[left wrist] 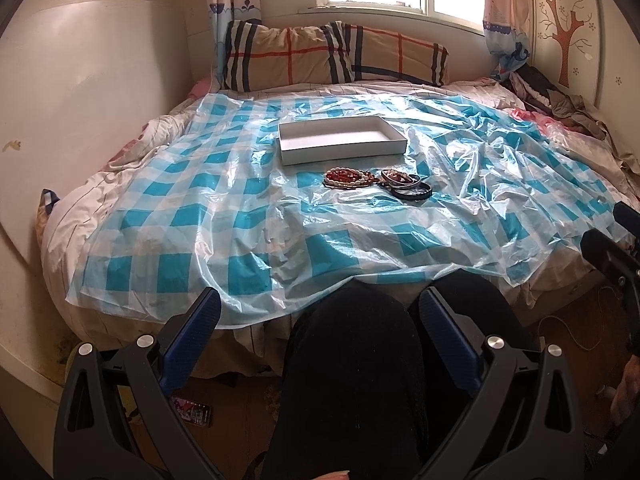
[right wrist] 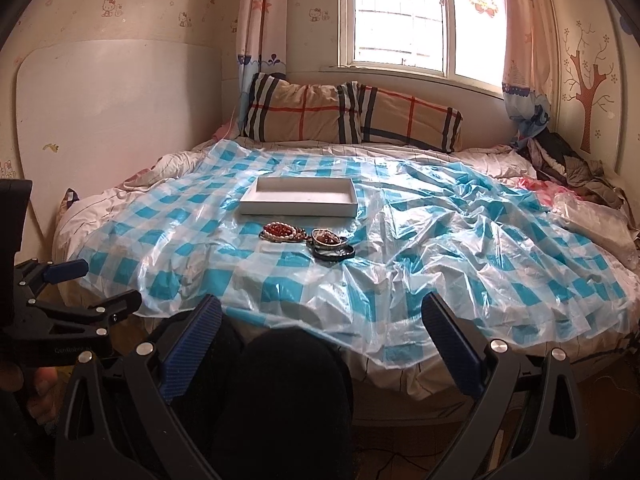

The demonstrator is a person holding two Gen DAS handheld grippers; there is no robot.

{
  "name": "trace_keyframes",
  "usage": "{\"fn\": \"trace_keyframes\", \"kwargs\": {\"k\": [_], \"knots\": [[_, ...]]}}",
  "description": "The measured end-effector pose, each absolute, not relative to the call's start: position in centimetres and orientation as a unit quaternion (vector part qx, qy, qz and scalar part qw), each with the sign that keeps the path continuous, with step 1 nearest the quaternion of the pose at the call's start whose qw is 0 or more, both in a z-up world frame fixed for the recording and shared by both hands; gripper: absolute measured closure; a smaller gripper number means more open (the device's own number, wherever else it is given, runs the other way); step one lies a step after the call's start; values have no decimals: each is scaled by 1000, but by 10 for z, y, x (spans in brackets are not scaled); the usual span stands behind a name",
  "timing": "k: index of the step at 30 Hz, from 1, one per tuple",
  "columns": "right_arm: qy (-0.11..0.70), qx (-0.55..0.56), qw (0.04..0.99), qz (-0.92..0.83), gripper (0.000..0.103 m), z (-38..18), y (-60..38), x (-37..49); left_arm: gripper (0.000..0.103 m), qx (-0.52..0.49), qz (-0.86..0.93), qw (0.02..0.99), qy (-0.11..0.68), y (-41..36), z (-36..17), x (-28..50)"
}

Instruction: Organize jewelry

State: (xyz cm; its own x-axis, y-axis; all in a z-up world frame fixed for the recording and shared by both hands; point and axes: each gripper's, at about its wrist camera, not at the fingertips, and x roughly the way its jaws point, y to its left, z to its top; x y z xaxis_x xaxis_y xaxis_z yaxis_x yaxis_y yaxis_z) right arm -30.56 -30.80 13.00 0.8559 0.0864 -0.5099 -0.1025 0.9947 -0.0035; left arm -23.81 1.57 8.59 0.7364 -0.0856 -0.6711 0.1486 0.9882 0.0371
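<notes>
We count 1 white box [left wrist: 342, 140] on the bed, with its inside bare. In front of it we see 1 cluster of beaded pieces [left wrist: 349, 177], red and cream, too tangled for us to number the strands. Just beside that lie the bangles [left wrist: 406, 184]; we make out at least 3 rings, overlapping. We count 2 plaid pillows [right wrist: 352, 118] below the window, 1 checked plastic sheet [left wrist: 208, 208], and 2 grippers: left gripper [left wrist: 320, 340], right gripper [right wrist: 322, 344].
</notes>
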Motion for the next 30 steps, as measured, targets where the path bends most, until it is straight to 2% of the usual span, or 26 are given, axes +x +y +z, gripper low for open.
{"fn": "trace_keyframes", "kwargs": {"k": [13, 30], "knots": [[293, -8, 955, 42, 7, 112, -319, -219, 8, 18, -70, 928, 366, 6, 75, -147], [309, 1, 948, 72, 7, 99, -308, -184, 8, 29, -62, 925, 374, -2, 72, -109]]}}
